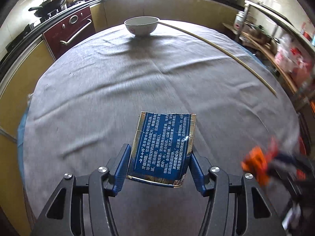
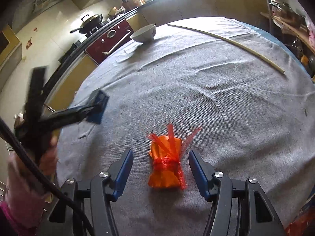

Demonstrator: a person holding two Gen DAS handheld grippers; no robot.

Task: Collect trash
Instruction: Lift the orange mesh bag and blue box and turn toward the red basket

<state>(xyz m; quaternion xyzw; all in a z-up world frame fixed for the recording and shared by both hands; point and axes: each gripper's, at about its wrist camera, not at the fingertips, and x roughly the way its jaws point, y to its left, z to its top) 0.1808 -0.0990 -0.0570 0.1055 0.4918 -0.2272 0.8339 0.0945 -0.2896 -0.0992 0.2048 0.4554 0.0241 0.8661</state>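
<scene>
Between left jaws, blue carton (image 1: 163, 149).

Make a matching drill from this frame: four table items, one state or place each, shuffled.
Items:
1. box
2. orange bundle
3. bowl
4. stick

States:
A. lying on the cloth between open tongs
B. clamped between tongs
C. long and thin, along the table's right side
D. upright at the far edge

Pairs: 1-B, 2-A, 3-D, 4-C
</scene>
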